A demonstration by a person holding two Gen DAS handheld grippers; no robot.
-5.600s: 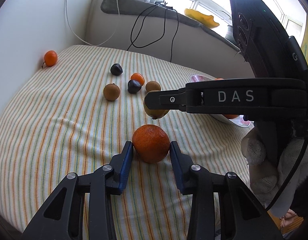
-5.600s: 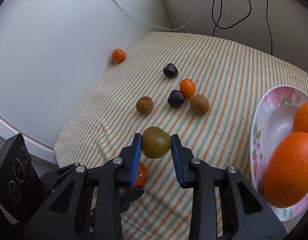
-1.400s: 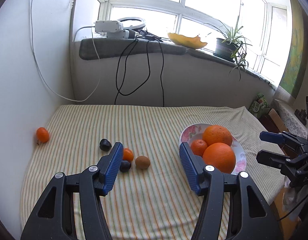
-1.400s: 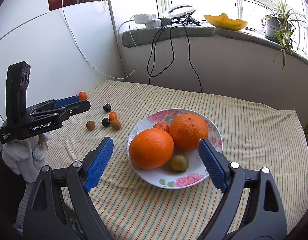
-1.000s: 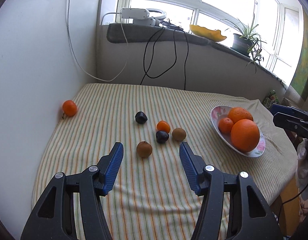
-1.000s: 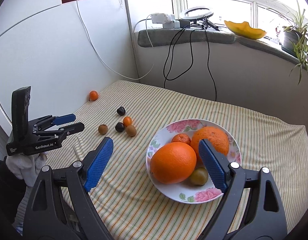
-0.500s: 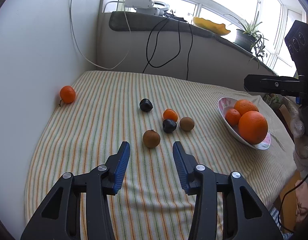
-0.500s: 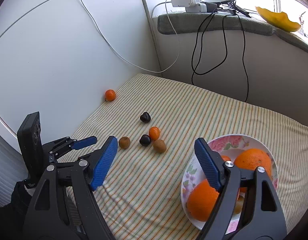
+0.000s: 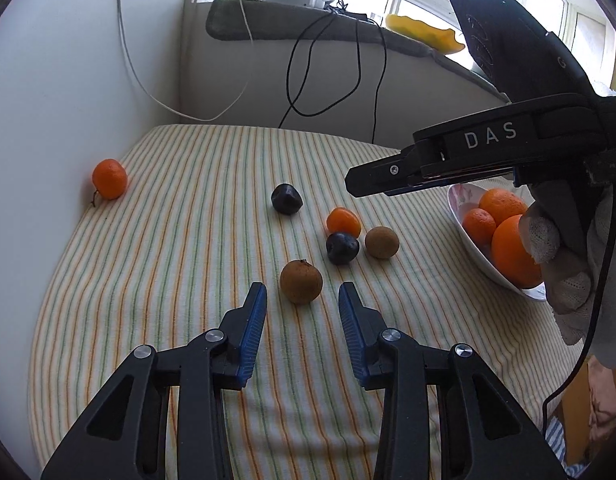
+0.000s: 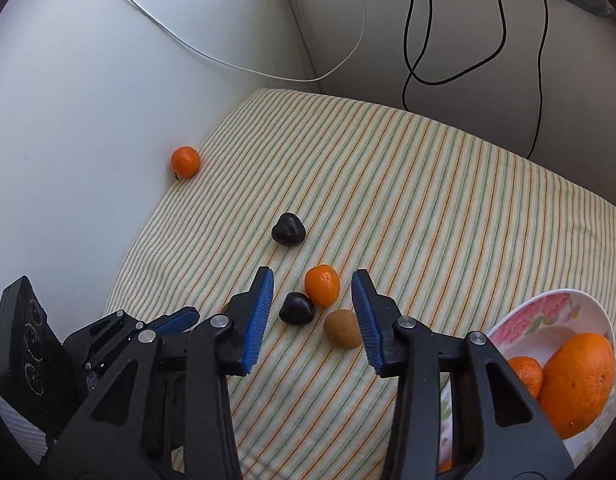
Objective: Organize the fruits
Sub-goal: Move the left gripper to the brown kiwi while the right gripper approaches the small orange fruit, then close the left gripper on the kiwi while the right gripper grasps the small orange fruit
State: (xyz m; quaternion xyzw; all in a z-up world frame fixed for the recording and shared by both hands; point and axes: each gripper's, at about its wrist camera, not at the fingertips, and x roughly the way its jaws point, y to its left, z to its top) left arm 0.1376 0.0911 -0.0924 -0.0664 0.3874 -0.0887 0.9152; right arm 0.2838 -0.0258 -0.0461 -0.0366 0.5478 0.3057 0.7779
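Note:
My left gripper (image 9: 302,300) is open and empty, just short of a brown round fruit (image 9: 301,282) on the striped cloth. Behind it lie a dark plum (image 9: 342,247), a small orange (image 9: 343,222), a brown kiwi (image 9: 381,242) and a second dark plum (image 9: 286,199). My right gripper (image 10: 312,286) is open and empty, hovering above the small orange (image 10: 322,285), dark plum (image 10: 296,309) and kiwi (image 10: 343,329); it also shows in the left wrist view (image 9: 391,182). A floral plate (image 10: 547,308) at the right holds oranges (image 10: 577,384).
A lone small orange (image 9: 109,179) lies at the far left against the white wall (image 9: 68,80). Black and white cables (image 9: 327,60) hang down the back wall from the window sill. The cloth's front edge drops off below both grippers.
Both grippers have come down and forward toward the loose fruit cluster. The left jaws have narrowed a little around the brown fruit's line. The right gripper has swung from the plate over the cluster.

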